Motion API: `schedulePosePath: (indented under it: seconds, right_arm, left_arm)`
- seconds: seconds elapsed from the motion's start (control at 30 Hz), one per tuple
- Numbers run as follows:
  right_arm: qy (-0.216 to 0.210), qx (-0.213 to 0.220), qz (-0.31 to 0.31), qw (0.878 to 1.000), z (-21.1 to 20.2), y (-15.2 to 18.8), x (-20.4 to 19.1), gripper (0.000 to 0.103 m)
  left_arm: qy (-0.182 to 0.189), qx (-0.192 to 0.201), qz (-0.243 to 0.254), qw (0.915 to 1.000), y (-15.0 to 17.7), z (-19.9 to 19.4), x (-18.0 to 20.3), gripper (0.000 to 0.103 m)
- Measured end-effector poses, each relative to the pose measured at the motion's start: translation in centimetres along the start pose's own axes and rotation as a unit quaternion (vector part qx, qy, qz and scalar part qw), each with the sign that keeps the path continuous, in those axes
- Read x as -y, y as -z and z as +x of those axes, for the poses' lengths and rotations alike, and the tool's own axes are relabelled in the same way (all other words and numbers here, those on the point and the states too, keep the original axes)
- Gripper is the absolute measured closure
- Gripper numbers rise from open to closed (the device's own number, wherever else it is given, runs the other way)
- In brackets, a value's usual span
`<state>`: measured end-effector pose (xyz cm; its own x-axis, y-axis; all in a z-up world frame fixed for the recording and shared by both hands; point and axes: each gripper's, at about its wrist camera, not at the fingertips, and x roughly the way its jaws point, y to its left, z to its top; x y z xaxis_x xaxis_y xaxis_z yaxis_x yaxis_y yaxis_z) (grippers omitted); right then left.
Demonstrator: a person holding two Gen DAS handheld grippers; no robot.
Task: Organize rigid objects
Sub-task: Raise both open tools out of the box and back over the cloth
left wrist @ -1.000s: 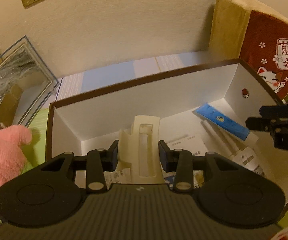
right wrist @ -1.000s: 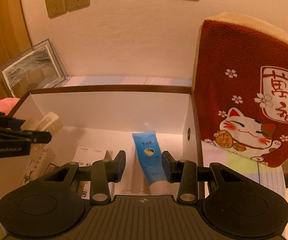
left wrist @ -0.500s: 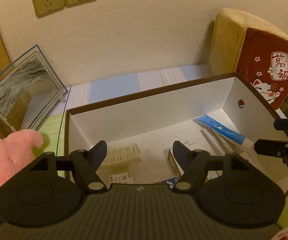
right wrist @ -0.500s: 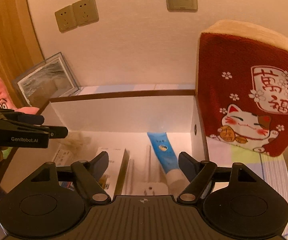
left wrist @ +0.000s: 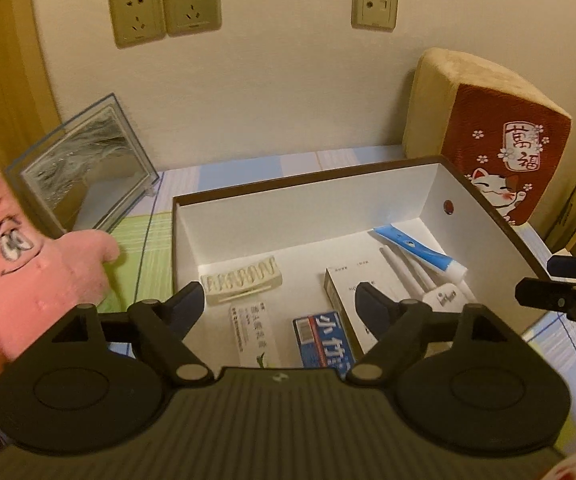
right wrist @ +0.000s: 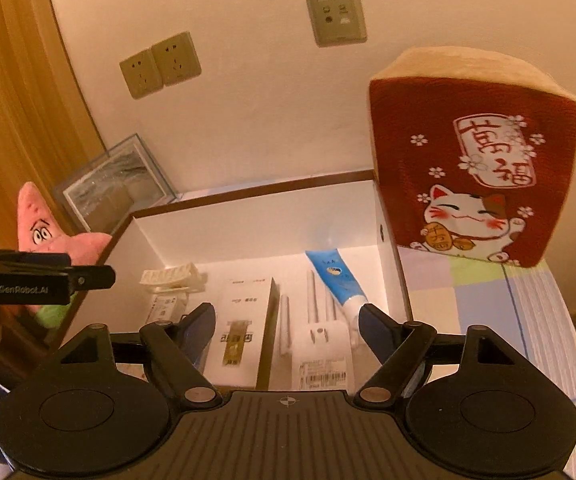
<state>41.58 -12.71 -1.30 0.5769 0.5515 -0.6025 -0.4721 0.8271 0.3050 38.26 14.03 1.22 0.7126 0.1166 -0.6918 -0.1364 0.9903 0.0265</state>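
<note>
A white box with a brown rim [left wrist: 288, 184] holds a cream hair clip [left wrist: 242, 280], a blue tube [left wrist: 420, 250], a white plug-in device with antennas [left wrist: 444, 294], a white carton [left wrist: 352, 280] and a blue pack [left wrist: 324, 340]. My left gripper [left wrist: 279, 296] hovers above the box's near side, its jaws opening with nothing between them. Above the near right part, my right gripper [right wrist: 286, 314] is open and empty, over the antenna device [right wrist: 320, 344] and the tube [right wrist: 334, 276]. The clip [right wrist: 172, 276] lies on its side at the left.
A pink star plush [left wrist: 28, 248] sits left of the box, with a glass picture frame [left wrist: 84, 172] leaning on the wall behind it. A red lucky-cat cushion [right wrist: 472, 168] stands against the box's right side. Sockets are on the wall.
The left gripper let go of the cream clip, which now lies in the box. The right gripper opened off the blue tube. Both pulled back and up.
</note>
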Motion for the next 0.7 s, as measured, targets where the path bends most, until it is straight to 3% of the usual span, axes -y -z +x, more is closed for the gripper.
schedulePosePath:
  seconds: [0.7]
  right_arm:
    - [-0.012, -0.009, 0.015, 1.0, -7.6, 6.1, -1.9, 0.027]
  left_arm:
    - [0.016, -0.017, -0.034, 0.9991, 7.7, -9.0, 1.3, 0.022]
